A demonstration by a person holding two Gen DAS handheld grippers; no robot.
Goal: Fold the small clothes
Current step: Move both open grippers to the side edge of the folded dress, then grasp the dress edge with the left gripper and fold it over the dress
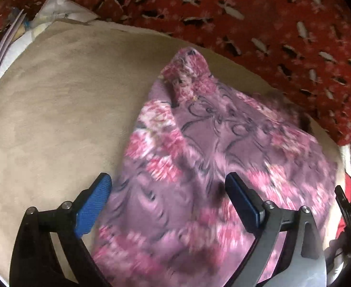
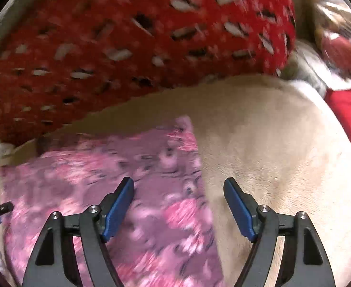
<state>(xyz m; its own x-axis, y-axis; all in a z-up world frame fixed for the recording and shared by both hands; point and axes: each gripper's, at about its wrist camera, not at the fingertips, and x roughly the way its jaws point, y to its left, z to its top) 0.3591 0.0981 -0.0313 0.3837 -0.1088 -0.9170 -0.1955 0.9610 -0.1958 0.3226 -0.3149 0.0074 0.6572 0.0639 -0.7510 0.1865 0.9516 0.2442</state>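
Both grippers hang over the cloth with jaws apart and nothing clamped: the left gripper (image 1: 168,186) straddles the left edge of the floral garment (image 1: 199,155), the right gripper (image 2: 179,191) its right edge. The garment lies crumpled on the beige cushion (image 1: 55,107) just ahead of the fingers, and looks light, soft and limp (likely fleecy, so hardly slippery). Each edge below the jaws seems the best hold. No containers are visible.

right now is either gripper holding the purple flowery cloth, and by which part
Nothing is held. The left gripper and right gripper both stand open over the floral garment; its edge runs between each pair of fingers, but no pad presses on it.
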